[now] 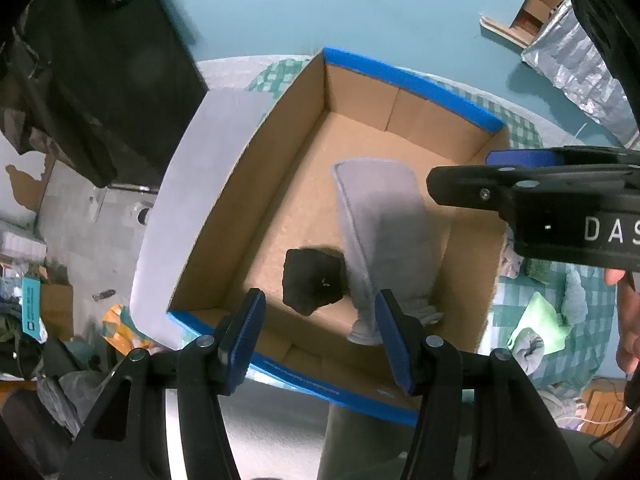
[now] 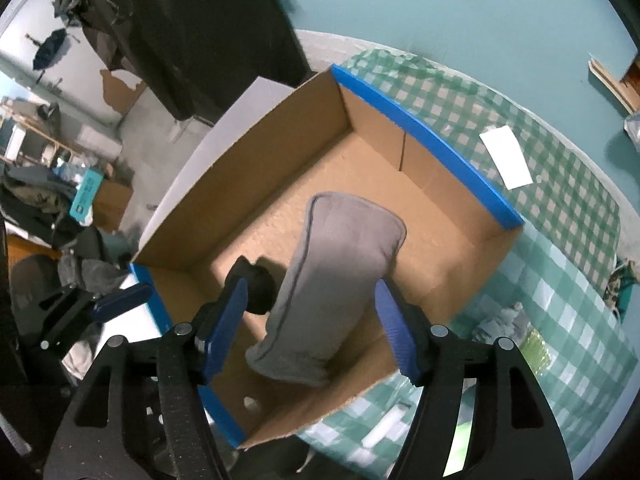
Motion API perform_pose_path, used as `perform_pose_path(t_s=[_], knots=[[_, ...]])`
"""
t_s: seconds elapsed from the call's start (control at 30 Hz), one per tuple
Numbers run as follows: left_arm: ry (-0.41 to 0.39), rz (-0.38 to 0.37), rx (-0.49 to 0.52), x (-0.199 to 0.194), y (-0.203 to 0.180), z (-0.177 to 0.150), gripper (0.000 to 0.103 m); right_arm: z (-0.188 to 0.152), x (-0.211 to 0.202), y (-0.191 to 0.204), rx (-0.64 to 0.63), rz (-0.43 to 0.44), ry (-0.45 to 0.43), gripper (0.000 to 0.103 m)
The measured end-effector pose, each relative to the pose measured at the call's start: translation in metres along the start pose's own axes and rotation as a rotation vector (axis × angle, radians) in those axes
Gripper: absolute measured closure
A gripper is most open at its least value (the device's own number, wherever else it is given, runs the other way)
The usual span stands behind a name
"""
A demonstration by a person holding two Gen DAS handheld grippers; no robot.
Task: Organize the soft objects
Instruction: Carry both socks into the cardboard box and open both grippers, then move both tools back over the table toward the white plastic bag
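An open cardboard box (image 1: 248, 184) (image 2: 432, 148) with blue-taped rims stands on the checked tablecloth. Inside it lies a long grey folded cloth (image 1: 380, 220) (image 2: 340, 272), slightly blurred. A small black soft piece (image 1: 312, 280) (image 2: 258, 288) lies beside it on the box floor. My left gripper (image 1: 320, 334) hovers over the box's near edge, jaws apart, with nothing pressed between them. My right gripper (image 2: 310, 328) hangs above the grey cloth with its blue pads clear of it on both sides. Each gripper also shows in the other's view: the right gripper (image 1: 492, 160), the left gripper (image 2: 120, 300).
The green checked tablecloth (image 2: 560, 264) carries a white paper slip (image 2: 506, 158) and more soft items right of the box: a light green cloth (image 1: 540, 320) and grey cloths (image 1: 528, 350) (image 2: 502, 320). A person's hand (image 1: 626, 320) is at the right edge. Cluttered floor lies left.
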State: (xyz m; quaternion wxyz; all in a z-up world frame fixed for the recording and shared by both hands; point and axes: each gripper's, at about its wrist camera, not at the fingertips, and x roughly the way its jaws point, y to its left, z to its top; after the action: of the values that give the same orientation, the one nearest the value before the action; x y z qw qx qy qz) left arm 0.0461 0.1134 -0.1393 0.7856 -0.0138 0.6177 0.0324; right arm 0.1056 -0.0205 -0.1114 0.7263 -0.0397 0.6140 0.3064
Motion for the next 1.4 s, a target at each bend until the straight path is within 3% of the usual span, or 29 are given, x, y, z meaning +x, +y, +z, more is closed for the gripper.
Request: perform_pose_path(t_s=[0.93, 1.4], knots=[[-0.091, -0.049, 0.142, -0.051, -0.072, -0.012, 0.045, -0.071, -0.103, -0.06, 0.12, -0.057, -0.115, 0.035], [-0.072, -0.087, 0.256, -0.055, -0.126, -0.028, 0.045, -0.119, -0.128, -0.11, 0.237, -0.097, -0.129, 0.035]])
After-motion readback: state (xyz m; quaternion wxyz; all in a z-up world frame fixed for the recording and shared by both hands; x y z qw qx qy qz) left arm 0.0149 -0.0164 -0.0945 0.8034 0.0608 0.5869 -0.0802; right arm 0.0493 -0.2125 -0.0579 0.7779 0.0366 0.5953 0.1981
